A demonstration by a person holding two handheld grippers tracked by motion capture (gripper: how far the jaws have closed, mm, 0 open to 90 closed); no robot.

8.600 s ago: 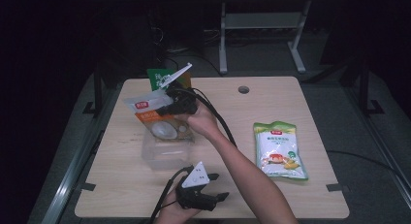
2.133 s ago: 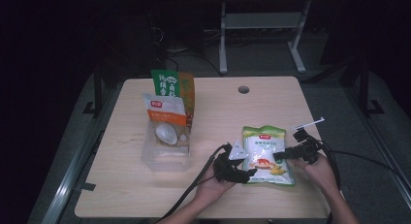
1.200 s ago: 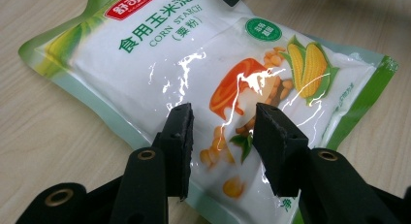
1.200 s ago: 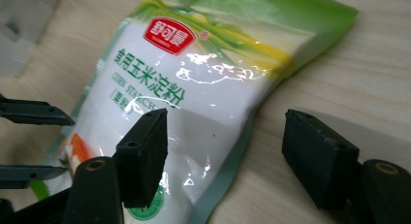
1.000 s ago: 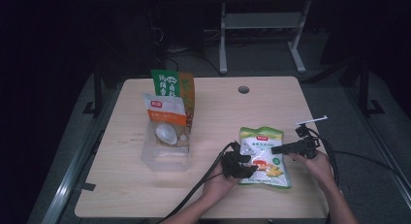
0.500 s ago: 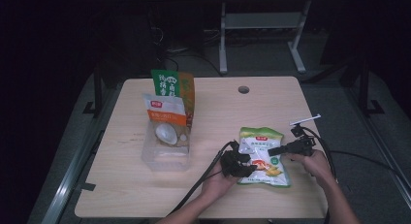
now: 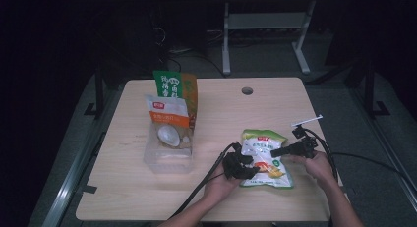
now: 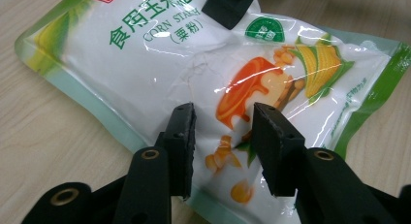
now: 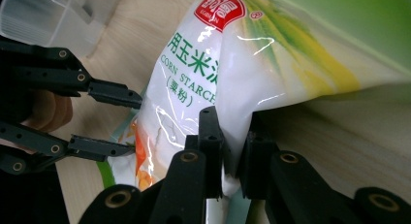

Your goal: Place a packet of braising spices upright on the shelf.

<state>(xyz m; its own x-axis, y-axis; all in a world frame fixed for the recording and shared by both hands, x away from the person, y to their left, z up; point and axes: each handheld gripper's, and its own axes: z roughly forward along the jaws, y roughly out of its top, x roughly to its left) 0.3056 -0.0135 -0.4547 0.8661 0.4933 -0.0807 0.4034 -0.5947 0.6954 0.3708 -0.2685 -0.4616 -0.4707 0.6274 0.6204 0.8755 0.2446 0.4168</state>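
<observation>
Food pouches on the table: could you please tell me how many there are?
3: the corn starch pouch lies between both grippers; an orange-and-white pouch and a green-and-orange pouch stand in the clear bin. More may be hidden.

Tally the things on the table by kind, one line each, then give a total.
Food pouches: 3 (corn starch pouch, orange-and-white pouch, green-and-orange pouch)
Clear plastic bins: 1 (clear bin)
Total: 4
</observation>
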